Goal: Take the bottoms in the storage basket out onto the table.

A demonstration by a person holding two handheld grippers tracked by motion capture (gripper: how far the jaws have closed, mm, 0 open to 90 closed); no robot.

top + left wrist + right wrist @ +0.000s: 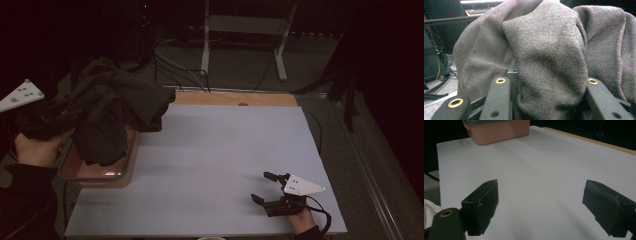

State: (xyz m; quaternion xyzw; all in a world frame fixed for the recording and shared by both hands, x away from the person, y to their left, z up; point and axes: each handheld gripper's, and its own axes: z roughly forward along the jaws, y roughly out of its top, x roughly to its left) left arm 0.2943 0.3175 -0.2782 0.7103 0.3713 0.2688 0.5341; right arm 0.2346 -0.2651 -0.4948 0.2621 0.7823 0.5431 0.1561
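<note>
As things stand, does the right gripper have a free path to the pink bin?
Probably yes. The right gripper sits open at the table's near right, and only bare white surface lies between it and the bin, though the dark cloth drapes over it.

We saw a dark grey garment (112, 107) bunched and lifted above a pink basin (125, 172) at the table's left edge, its folds hanging into it.

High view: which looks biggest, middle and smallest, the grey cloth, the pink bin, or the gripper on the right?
1. Grey cloth, the biggest; it hangs over the bin.
2. Pink bin; the cloth hides much of it, so its true size is unsure.
3. Right gripper, the smallest, jaws apart above the table.
</note>
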